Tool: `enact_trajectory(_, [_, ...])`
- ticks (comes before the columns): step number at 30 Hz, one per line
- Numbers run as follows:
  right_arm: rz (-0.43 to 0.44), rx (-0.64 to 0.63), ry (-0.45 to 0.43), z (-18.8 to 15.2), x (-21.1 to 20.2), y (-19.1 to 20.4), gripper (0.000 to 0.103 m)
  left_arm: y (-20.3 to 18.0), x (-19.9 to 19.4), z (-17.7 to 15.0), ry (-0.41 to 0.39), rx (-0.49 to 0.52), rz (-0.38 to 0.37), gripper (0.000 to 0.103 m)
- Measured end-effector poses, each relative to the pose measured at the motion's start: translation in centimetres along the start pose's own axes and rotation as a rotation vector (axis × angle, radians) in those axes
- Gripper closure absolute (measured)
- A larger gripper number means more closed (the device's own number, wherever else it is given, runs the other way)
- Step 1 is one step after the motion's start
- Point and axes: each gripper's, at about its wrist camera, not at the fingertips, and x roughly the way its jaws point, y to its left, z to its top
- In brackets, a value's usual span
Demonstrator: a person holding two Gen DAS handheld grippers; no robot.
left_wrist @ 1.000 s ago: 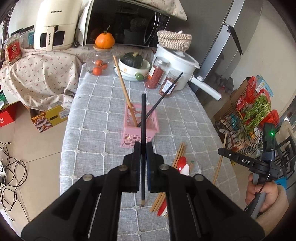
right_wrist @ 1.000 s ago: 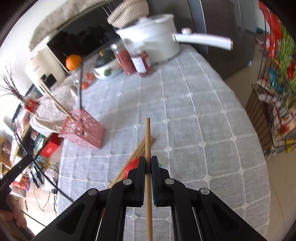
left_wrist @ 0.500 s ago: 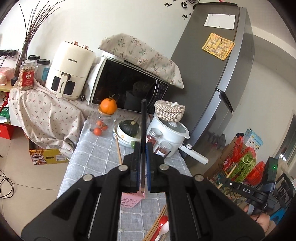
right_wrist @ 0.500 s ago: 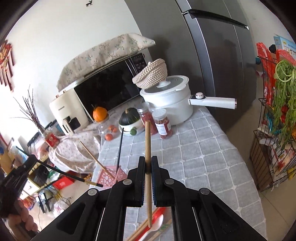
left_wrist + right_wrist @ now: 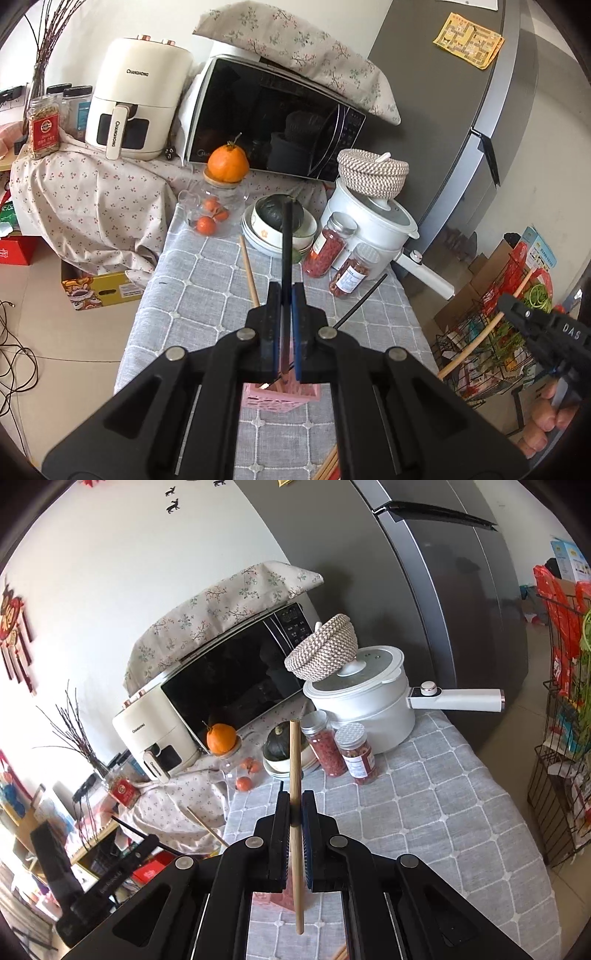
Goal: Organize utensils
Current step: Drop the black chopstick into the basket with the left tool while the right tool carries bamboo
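Note:
My left gripper (image 5: 283,325) is shut on a black chopstick (image 5: 286,243), held upright with its lower tip over the pink utensil basket (image 5: 279,397) on the grey table. A wooden chopstick (image 5: 249,271) and another black one (image 5: 360,302) lean out of the basket. My right gripper (image 5: 294,834) is shut on a wooden chopstick (image 5: 295,768), held upright above the table, its tip hanging free; the basket (image 5: 279,899) shows just below it. More wooden chopsticks (image 5: 327,467) lie on the cloth at the bottom edge.
At the table's far end stand stacked bowls with a dark squash (image 5: 280,221), two spice jars (image 5: 330,243), a white pot (image 5: 373,221) with a long handle and a glass jar topped by an orange (image 5: 227,164). A wire rack (image 5: 491,332) stands to the right.
Both grippers lifted and tilted their chopsticks upright. The left one then dropped back so its black chopstick's tip is over the pink basket. The right one stays raised.

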Motion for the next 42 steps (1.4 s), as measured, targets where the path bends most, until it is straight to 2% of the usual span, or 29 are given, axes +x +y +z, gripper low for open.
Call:
enact_trajectory(7, [0.047,-0.001,-0.027,0.0,0.9,0.9,0.097,-0.2,2.6,-0.1,0.076,0.012,-0.006,0.097])
enact_trajectory(13, [0.089,0.026,-0.050,0.2,1.6,1.1,0.097,-0.1,3.9,0.0,0.078,0.024,0.014,0.096])
enact_trajectory(14, [0.095,0.030,-0.054,0.1,1.8,1.2,0.097,-0.1,4.0,0.1,0.084,0.024,0.011,0.091])
enact_trajectory(15, [0.100,0.032,-0.057,0.1,2.0,1.2,0.097,0.0,3.9,0.1,0.085,0.023,0.015,0.079])
enact_trajectory(18, [0.120,0.038,-0.071,-0.1,2.6,1.3,0.097,0.0,3.1,0.2,0.064,0.036,0.041,0.057])
enact_trajectory(24, [0.144,0.061,-0.093,-0.7,4.0,1.5,0.097,0.7,1.7,0.0,0.077,0.047,0.084,0.041])
enact_trajectory(29, [0.132,0.039,-0.128,-1.9,5.5,2.3,0.097,1.5,0.6,-0.3,0.073,0.041,0.104,0.034])
enact_trajectory(33, [0.127,0.045,-0.123,-3.0,7.1,2.6,0.097,1.9,0.2,-0.1,0.056,0.027,0.108,0.029])
enact_trajectory(42, [0.101,0.071,-0.104,-5.4,9.7,2.1,0.097,2.2,-1.4,0.5,-0.004,0.014,0.105,0.026])
